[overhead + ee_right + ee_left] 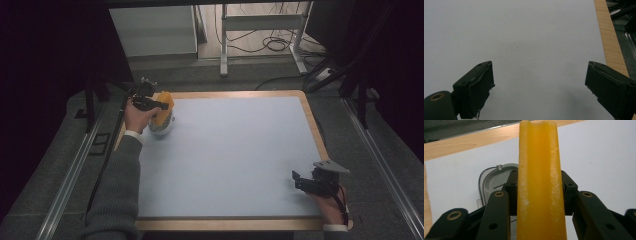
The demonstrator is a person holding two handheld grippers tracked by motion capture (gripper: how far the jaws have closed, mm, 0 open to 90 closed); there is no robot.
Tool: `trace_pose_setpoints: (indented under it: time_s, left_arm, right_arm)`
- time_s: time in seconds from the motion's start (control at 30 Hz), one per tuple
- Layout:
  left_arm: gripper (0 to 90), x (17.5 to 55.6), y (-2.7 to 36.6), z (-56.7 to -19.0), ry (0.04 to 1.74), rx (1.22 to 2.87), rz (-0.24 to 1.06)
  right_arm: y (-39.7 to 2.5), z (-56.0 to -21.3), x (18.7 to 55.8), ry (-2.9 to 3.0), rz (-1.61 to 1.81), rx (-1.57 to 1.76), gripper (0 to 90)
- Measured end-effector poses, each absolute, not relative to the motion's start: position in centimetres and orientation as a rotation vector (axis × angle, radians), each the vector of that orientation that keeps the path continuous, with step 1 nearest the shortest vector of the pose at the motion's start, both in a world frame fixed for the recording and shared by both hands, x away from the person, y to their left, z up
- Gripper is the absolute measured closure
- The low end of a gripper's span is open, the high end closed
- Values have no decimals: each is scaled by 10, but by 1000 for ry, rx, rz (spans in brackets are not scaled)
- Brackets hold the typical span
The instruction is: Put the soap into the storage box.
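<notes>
Orange rubbery slab (540,182), clamped in our left gripper (150,104) above a grey lidded container (492,177); right gripper (539,87) agape, empty. Hazard: slab slipping out.

The worktop (240,165) is a pale blue-white sheet framed by a light wooden rim (314,125). Around it lies dark grey floor (50,165), with a metal rail (70,175) running along the left side and another rail (385,165) along the right. Beyond the far edge stands a white cabinet (152,30), and beside it a white metal frame (262,30) on a lighter wooden floor (250,52), where black cables (272,42) lie in loops. Both far corners of the room are in deep shadow, with dark stands (92,95) faintly visible at the left. Light is dim and falls mostly on the worktop.
</notes>
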State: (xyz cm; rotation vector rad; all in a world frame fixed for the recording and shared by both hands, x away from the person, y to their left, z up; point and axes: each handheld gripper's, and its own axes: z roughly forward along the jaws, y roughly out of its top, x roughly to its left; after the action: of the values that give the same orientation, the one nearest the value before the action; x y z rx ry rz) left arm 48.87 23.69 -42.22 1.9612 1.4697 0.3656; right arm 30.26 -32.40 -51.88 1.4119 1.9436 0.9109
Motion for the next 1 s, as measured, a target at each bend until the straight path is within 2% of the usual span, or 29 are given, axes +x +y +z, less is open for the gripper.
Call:
trace_pose_setpoints:
  time_s: [1.0]
  left_arm:
    - [611,509,248,-460,1625,1920,361]
  right_arm:
    - [-328,-521,303,1942,893,1421,85]
